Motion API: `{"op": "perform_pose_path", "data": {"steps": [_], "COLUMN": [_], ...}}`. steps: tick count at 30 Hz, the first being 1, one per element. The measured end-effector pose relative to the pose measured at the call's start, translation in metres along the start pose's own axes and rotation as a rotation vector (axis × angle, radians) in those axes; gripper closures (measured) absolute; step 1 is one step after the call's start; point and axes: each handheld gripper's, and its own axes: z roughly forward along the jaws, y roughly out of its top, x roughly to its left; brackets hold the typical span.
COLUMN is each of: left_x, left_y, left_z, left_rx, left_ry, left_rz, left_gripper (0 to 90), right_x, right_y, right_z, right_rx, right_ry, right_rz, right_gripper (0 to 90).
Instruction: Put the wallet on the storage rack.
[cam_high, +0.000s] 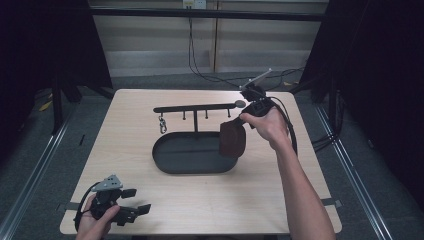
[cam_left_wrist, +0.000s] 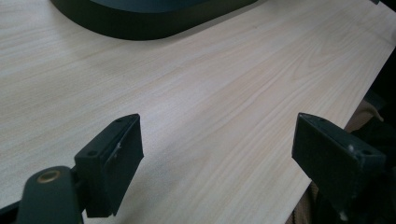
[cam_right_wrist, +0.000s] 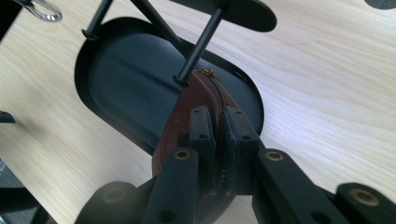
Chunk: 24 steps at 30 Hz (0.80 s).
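The brown zip pouch (cam_right_wrist: 196, 116) is clamped in the right gripper (cam_right_wrist: 215, 126). Both jaws are drawn nearly together on the pouch's upper edge, one on each side of the zipper seam. The pouch hangs below the jaws, over the right end of the oval black tray (cam_high: 172, 160), directly under the outermost peg (cam_right_wrist: 198, 44) of the hanger rack (cam_high: 195, 107). In the right gripper view the peg tip stands just ahead of the jaws, at or next to the zipper pull (cam_right_wrist: 207, 72); contact cannot be confirmed.

Judged step: hanging the pouch on that peg, not yet done.

Risks from this position:
- The peg tip may miss the pull loop. Cause: the loop is small and the pouch swings freely beneath the jaws.
- The pouch may slip. Cause: the grip is on a narrow strip along the zipper only.
- The rack may be pushed or tipped. Cause: the gripper body is close to the bar end and its round end disc (cam_right_wrist: 236, 11).
- If released before the loop seats, the pouch drops into the tray.

Surroundings: further along the bar, away from the right gripper, stand more pegs, one bearing a metal clasp (cam_high: 161, 123). The rack's central post (cam_high: 196, 125) rises from the tray beside the pouch.

The left gripper (cam_high: 135, 202) rests low on the table (cam_left_wrist: 224, 93), well apart from the work, jaws spread wide with nothing between them.
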Motion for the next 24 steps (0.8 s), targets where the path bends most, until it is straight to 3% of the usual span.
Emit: {"op": "perform_pose_path", "data": {"steps": [6,11,19,24], "left_x": [0.001,0.001,0.000,0.000], "left_y": [0.000,0.000,0.000,0.000], "left_z": [0.000,-0.001,-0.001,0.000], "left_rx": [-0.003,-0.004,-0.010,-0.005], "left_ry": [-0.017,-0.016,-0.013,-0.011], "left_rz": [-0.029,-0.024,-0.027,-0.025], "left_gripper": [16.4,16.4,16.4,16.4], "right_x": [-0.003,-0.008,-0.018,-0.021], "right_y": [-0.005,-0.011,-0.022,-0.026], "right_z": [0.002,0.008,0.023,0.031], "right_rx": [-0.030,-0.046,-0.132,-0.159], "right_ry": [0.028,0.057,0.090,0.115], "right_rz": [0.024,0.047,0.121,0.139], "right_gripper": [83.0,83.1,83.3,83.6]}}
